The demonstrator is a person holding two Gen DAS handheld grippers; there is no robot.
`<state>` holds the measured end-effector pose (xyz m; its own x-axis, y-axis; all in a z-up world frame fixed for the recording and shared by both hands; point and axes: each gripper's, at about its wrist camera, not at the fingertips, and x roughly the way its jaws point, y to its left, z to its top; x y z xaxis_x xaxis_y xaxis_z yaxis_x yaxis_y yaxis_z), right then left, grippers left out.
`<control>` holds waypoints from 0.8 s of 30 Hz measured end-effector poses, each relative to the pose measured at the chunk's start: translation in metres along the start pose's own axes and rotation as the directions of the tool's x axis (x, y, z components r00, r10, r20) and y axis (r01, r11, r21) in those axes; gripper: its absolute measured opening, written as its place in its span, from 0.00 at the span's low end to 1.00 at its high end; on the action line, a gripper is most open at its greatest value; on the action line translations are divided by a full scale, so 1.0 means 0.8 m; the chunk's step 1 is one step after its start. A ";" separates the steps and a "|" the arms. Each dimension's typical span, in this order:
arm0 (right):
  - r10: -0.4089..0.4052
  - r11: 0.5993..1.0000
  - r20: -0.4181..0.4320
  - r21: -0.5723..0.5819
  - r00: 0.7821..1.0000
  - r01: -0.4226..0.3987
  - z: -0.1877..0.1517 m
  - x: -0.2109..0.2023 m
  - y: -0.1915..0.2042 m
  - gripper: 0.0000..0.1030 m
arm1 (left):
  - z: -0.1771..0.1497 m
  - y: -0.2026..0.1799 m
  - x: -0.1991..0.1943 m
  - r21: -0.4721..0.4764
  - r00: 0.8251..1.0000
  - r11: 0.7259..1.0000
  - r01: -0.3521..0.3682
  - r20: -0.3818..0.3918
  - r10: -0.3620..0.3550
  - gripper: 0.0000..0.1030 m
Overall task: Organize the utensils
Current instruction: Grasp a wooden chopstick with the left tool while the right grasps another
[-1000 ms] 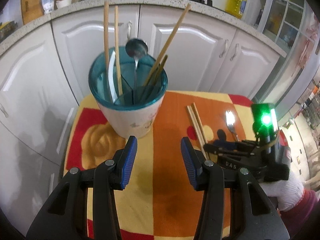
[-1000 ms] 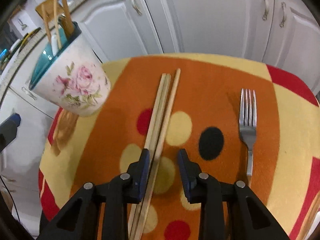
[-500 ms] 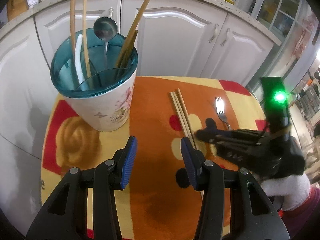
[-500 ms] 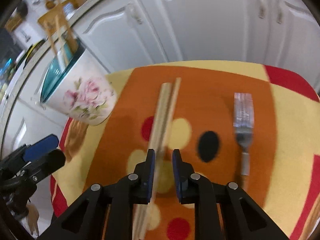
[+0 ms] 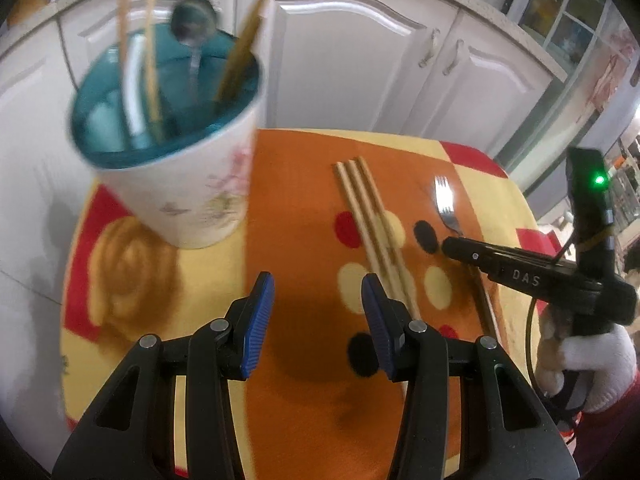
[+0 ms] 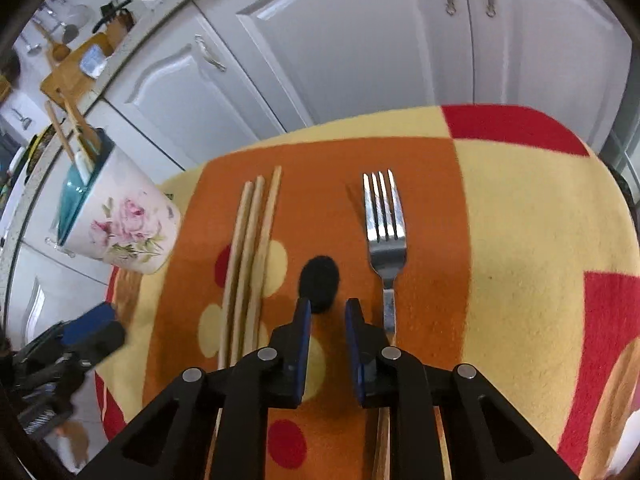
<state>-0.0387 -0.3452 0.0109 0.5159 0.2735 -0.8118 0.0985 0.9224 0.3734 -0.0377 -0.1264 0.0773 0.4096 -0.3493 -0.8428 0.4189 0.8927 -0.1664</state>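
Left gripper [image 5: 314,316] hovers with jaws wide, empty. Right gripper [image 6: 326,336] has jaws narrow, nothing between them, between three chopsticks [image 6: 250,256] and fork [image 6: 383,228]. Both lie flat on the counter cloth [image 6: 520,220]. Floral utensil cup [image 6: 120,224] stands left, holding utensils.

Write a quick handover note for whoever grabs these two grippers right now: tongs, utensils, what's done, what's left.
Left tongs: open, empty, above the cloth in front of the holder cup.
Right tongs: narrowly open, empty, between the chopsticks and the fork.
Done: several chopsticks and a spoon stand in the cup.
Left: three chopsticks and the fork lie flat on the cloth; they probably go into the cup.
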 end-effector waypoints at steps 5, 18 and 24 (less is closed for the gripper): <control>0.030 0.999 -0.001 -0.010 1.000 -0.030 0.002 -0.002 0.013 0.16 | 0.008 -0.014 0.033 -0.007 0.997 0.998 0.066 -0.035 -0.066 0.42; 0.048 0.999 -0.005 0.023 0.999 -0.048 0.000 -0.008 0.004 0.16 | 0.023 -0.030 0.091 0.023 0.992 0.996 0.086 -0.096 -0.083 0.24; 0.055 0.998 -0.007 0.027 0.998 -0.055 0.001 -0.006 0.008 0.16 | 0.029 -0.030 0.096 0.012 0.991 0.996 0.087 -0.104 -0.086 0.21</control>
<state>-0.0393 -0.3406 0.0176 0.5149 0.3257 -0.7930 0.0932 0.8983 0.4294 0.0027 -0.1814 0.0286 0.2854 -0.3927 -0.8742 0.4626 0.8553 -0.2332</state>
